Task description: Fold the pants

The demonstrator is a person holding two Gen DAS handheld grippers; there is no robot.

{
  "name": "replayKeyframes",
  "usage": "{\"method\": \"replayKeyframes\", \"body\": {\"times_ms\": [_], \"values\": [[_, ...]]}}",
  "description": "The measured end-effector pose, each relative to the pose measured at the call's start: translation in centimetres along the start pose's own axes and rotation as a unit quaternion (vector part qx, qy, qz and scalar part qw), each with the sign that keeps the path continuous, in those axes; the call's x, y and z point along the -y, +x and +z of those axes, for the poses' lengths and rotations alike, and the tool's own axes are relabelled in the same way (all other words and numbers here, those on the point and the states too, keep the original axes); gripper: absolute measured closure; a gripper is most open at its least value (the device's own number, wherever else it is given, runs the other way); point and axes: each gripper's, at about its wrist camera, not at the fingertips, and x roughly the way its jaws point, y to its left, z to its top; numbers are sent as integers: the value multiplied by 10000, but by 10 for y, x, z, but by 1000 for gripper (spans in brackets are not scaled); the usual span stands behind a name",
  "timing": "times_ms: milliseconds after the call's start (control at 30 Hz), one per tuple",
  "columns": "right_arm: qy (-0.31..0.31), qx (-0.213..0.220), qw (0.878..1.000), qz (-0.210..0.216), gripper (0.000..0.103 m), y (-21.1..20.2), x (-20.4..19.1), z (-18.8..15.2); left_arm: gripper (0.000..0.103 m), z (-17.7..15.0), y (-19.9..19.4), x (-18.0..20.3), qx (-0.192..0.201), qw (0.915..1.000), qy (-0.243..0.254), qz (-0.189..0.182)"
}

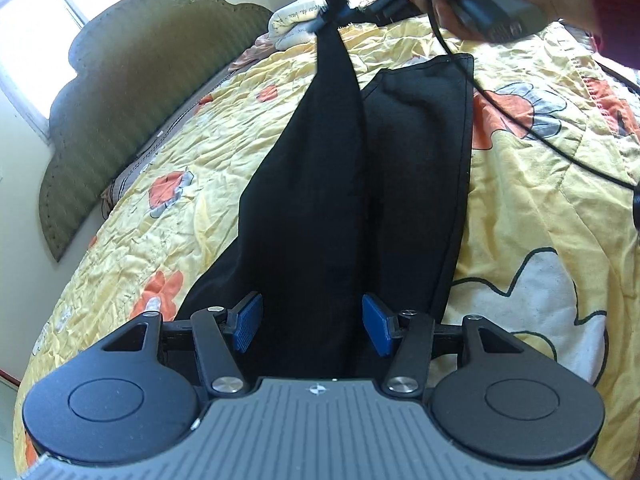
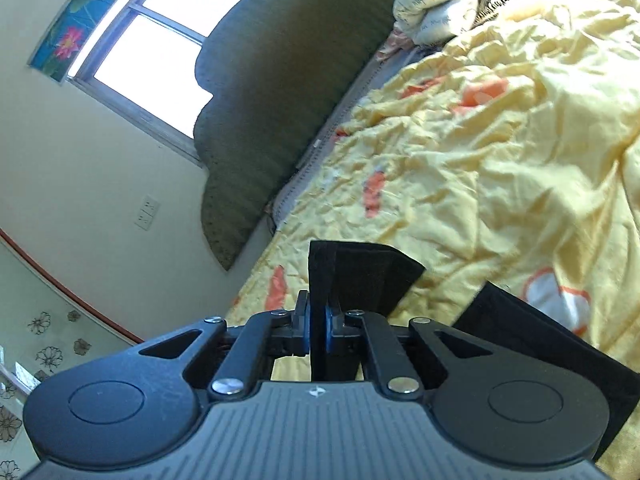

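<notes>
My right tool point(image 2: 318, 330) is clamped on a leg cuff of the black pants point(image 1: 360, 184), lifted ahead of it. My left tool point(image 1: 312, 326) gapes empty over them on the bed point(image 1: 540, 208). Legs not yet stacked; folding barely begun.

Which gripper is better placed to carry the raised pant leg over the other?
Right: the right gripper is shut on the black pants at one leg's hem. The left gripper is open, its pads apart.

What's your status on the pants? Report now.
Right tongs shut on the black pants hem. Left tongs open, fabric between pads. Cable trails beside pants.
</notes>
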Motion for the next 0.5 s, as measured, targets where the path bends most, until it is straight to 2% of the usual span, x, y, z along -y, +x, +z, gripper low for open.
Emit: {"method": "replayKeyframes", "body": {"times_ms": [67,167,333,500], "values": [[-114,74,9997,178,96,-5,-15,8,44,2,2,-2,-1,10000,-48,-41],[-251,145,9994,190,96,-8,-25,13,43,4,4,-3,-17,10000,-62,-62],[-271,-204,9977,-580,96,2,4,0,40,3,5,-2,-12,9998,-204,22],[533,-696,9908,-1034,95,8,60,-22,30,1,5,-4,27,9991,-382,162]]}}
